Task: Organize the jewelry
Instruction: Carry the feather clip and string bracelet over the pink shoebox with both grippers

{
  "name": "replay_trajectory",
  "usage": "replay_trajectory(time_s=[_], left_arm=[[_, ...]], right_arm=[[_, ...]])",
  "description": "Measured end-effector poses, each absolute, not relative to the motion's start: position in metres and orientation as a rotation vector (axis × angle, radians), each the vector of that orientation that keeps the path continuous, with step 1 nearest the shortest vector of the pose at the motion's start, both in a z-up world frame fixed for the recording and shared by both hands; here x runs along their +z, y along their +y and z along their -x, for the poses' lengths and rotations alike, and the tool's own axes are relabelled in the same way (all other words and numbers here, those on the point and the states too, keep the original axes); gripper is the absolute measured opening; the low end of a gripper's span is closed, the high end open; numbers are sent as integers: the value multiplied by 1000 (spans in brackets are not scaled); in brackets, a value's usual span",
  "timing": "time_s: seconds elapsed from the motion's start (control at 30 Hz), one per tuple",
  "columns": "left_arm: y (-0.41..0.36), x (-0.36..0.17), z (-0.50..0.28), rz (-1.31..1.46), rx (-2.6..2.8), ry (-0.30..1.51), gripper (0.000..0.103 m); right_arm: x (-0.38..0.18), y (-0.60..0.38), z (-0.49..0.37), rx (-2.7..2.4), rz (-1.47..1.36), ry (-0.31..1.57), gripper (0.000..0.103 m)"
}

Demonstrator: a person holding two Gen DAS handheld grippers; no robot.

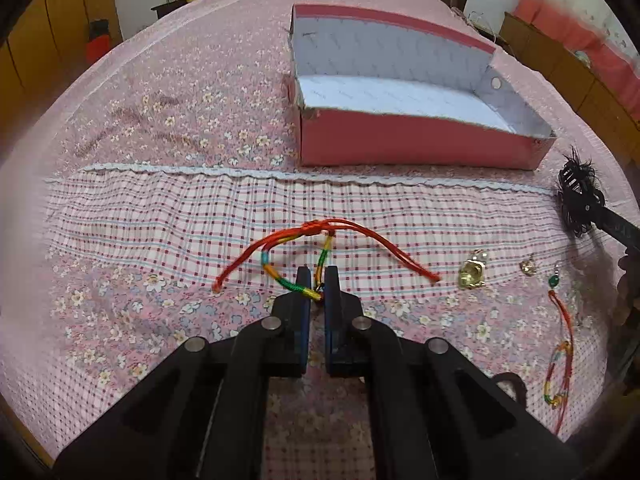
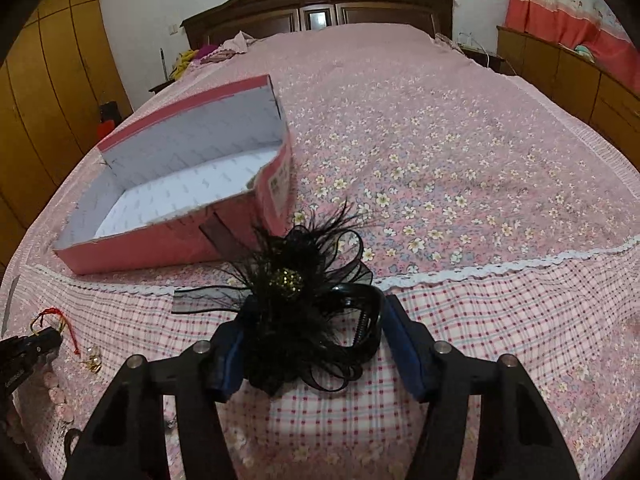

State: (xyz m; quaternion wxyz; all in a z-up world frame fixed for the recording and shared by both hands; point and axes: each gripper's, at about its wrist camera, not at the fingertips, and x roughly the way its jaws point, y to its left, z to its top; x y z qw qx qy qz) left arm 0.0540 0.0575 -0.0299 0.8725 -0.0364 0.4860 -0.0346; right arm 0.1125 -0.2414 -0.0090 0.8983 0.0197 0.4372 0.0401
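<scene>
The left gripper [image 1: 318,280] is clenched on the rainbow cord bracelet [image 1: 298,254], whose red ends trail to either side of it. The right gripper [image 2: 316,344] grasps the black feathered hair clip [image 2: 304,312] between its blue pads [image 2: 404,344]. Beyond both sits the open pink box [image 1: 416,148] on the floral bedspread [image 2: 460,160].

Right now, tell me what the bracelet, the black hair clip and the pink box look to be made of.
Bracelet: braided cord, matte, in red, yellow and green bands; loose thread ends.
Black hair clip: wispy feathers and sheer mesh ribbon, a glittery gold centre; its claw looks like glossy plastic.
Pink box: likely cardboard, matte pink outside, printed white inside; rough cut rim.
</scene>
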Motion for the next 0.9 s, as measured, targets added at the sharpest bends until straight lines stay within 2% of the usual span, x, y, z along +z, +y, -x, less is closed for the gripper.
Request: replay_trajectory(time_s=[0.47, 0.9], left_arm=[[68, 14, -27, 70, -96, 942, 0], [45, 51, -53, 18, -132, 859, 0]], right_arm=[[25, -232, -81, 141, -33, 859, 64], [62, -201, -76, 225, 23, 803, 64]])
